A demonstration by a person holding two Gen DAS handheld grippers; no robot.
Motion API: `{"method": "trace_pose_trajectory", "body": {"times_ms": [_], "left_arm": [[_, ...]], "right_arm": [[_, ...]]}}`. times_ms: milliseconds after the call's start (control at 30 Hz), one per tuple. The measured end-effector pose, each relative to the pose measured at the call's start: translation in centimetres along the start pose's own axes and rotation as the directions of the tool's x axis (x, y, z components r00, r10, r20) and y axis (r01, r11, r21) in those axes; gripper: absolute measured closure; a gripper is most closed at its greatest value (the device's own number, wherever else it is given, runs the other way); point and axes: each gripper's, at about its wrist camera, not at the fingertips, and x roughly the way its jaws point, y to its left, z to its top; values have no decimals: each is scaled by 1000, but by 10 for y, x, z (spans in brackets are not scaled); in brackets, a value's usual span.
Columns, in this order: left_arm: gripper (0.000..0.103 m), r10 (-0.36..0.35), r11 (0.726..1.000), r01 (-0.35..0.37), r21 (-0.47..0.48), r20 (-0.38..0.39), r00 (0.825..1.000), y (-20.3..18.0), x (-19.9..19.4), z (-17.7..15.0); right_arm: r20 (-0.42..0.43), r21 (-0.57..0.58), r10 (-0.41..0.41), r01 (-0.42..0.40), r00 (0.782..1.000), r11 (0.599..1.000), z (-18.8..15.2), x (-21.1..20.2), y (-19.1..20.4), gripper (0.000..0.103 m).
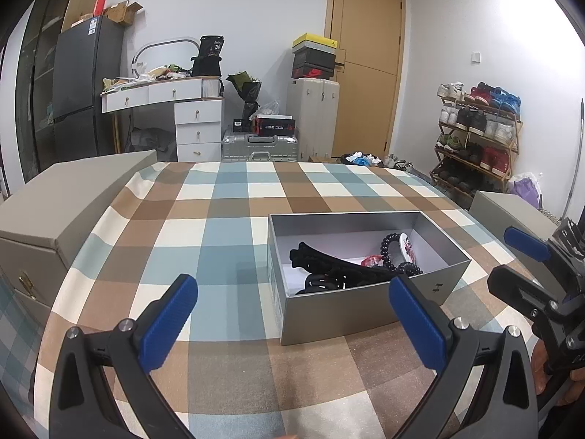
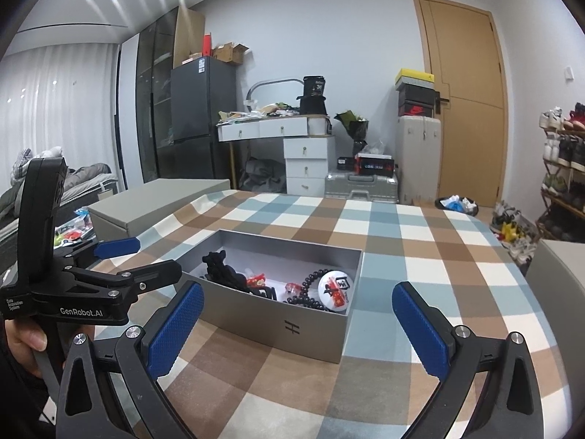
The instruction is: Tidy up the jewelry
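**One grey box, both tongs spread wide**

On the checked tablecloth [image 1: 226, 197] we count one open grey box [image 1: 329, 314], and we place everything else against it. Its long axis runs across the left wrist view, slanting away toward the right; in the right wrist view the short end marked with an "H" faces us. Inside the box we see one black claw clip [image 1: 329, 263] lying lengthwise, one string of dark beads [image 2: 310, 289] curled beside one round white badge [image 2: 335, 289] at the right end, and small red pieces [image 2: 256, 280] between them that we cannot count.

We hold two tongs. The left gripper [image 1: 292, 322] hangs just before the box's near wall, jaws wide apart, gripping nothing. The right gripper [image 2: 298, 327] sits near the box's marked end, likewise spread and empty.

Two beige lidded cases flank the box: one [image 1: 73, 197] left, one [image 2: 559, 274] right
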Motion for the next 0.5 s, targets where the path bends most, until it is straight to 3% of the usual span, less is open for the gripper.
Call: {"method": "trace_pose_trajectory", "body": {"times_ms": [500], "left_arm": [[1, 4, 1000, -4, -17, 4, 1000, 4, -1, 0]], "right_arm": [[-1, 17, 3, -3, 1000, 1000, 0, 1, -2, 0]]}}
